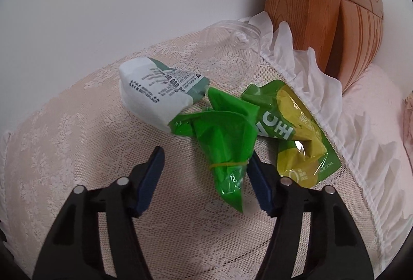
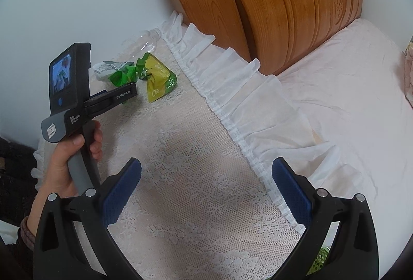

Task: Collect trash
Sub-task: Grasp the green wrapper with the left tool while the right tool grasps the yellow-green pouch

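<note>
Jaws spread wide, the left gripper straddles the crumpled green plastic bag tied with a yellow rubber band on the lace-covered surface; its right finger touches the bag, the left stands clear. A white-and-green crushed carton lies left of the bag, a green-and-yellow drink pouch right. The right gripper hangs wide open over bare lace, holding nothing, well apart from the trash.

Bare lace cover lies open; wrappers crowd beside the headboard.
</note>
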Available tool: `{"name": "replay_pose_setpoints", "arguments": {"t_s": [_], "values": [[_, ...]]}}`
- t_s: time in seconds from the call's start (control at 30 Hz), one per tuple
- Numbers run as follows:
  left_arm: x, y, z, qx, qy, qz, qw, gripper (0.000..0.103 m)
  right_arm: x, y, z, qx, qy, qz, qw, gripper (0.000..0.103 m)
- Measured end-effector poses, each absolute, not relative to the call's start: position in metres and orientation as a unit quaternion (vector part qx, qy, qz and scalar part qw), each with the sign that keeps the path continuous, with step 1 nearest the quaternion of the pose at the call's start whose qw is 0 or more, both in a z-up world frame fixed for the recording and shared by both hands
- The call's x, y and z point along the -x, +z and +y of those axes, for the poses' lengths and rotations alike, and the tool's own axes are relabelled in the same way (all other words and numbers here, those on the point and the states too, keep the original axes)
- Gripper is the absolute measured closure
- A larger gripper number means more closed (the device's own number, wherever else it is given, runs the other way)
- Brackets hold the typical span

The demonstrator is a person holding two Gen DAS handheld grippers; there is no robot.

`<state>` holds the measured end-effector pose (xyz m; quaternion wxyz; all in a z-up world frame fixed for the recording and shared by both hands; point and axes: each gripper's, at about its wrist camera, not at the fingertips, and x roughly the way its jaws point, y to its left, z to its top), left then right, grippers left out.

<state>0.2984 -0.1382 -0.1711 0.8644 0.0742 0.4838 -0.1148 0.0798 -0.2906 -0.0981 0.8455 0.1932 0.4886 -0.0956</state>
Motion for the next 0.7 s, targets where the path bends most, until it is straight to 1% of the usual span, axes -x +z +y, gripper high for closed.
{"name": "replay_pose_setpoints", "arguments": {"t_s": [0.1, 0.13, 0.2, 0.5, 0.7], "values": [[-0.302, -0.173, -0.135, -0.062, -0.128, 0.494, 0.857, 0.06, -0.084, -0.102, -0.29, -0.193, -0.091, 0.491, 0.845, 0.002], [-0.302, -0.172, -0.135, -0.061, -0.134, 0.495, 0.856, 0.062, -0.086, -0.102, -0.289, -0.191, -0.088, 0.491, 0.845, 0.002], [-0.3, -0.171, -0.136, -0.068, -0.143, 0.494, 0.855, 0.073, -0.092, -0.104, -0.287, -0.182, -0.083, 0.492, 0.847, 0.002], [-0.277, -0.154, -0.113, -0.072, -0.197, 0.48, 0.852, 0.075, -0.139, -0.114, -0.281, -0.143, -0.049, 0.496, 0.855, 0.002], [-0.258, -0.146, -0.091, -0.073, -0.219, 0.472, 0.851, 0.075, -0.201, -0.126, -0.259, -0.057, -0.003, 0.495, 0.867, 0.002]]}}
